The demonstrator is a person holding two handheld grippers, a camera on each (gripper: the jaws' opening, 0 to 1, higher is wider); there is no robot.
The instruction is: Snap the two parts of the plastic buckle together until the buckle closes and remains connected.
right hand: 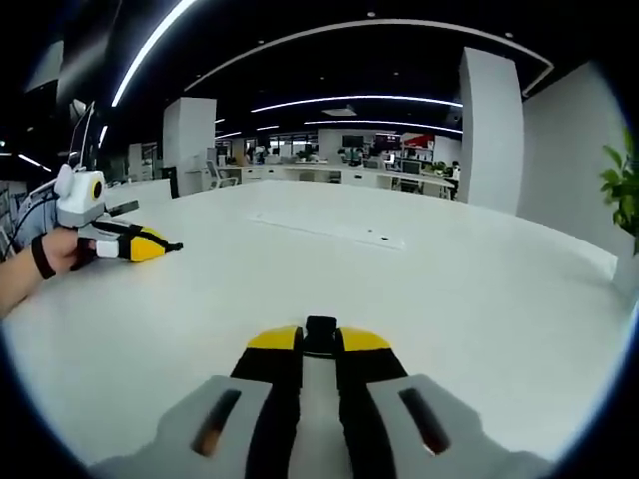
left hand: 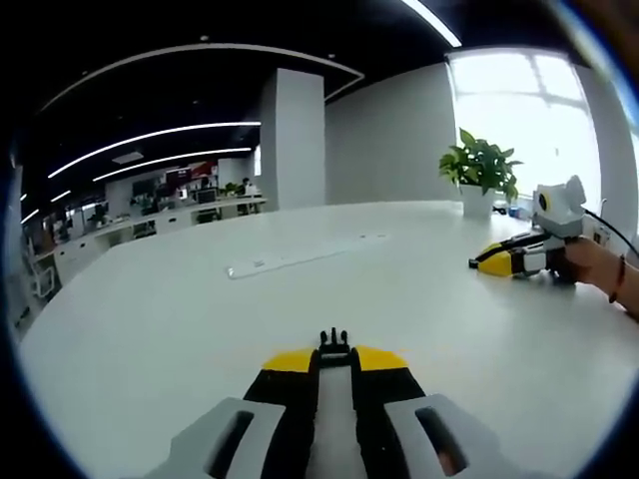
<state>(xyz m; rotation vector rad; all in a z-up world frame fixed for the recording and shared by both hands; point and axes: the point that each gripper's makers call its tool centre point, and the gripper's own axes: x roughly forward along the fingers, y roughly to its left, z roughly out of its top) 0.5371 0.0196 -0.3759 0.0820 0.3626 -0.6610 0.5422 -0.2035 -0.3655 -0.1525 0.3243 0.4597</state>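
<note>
Gripping two buckle halves [left hand: 334, 342] [right hand: 320, 330], two tongs [left hand: 334, 361] [right hand: 319, 344].

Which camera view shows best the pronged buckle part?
The left gripper view: the pronged buckle part sticks out of the left gripper, close up. In the right gripper view, that gripper is distant, its part a tiny dark tip.

My right gripper [right hand: 319, 344] sits low over the white table [right hand: 449, 329], its yellow-tipped jaws drawn close on a small black buckle part [right hand: 320, 334] that pokes out past the tips. Off to the left, well apart, my other hand [right hand: 60, 251] holds the left gripper [right hand: 165, 245] above the table, jaws together; I cannot tell what it carries. A flat white strip [right hand: 329, 231] lies farther across the table. A plant [right hand: 624, 190] shows at the right edge.
</note>
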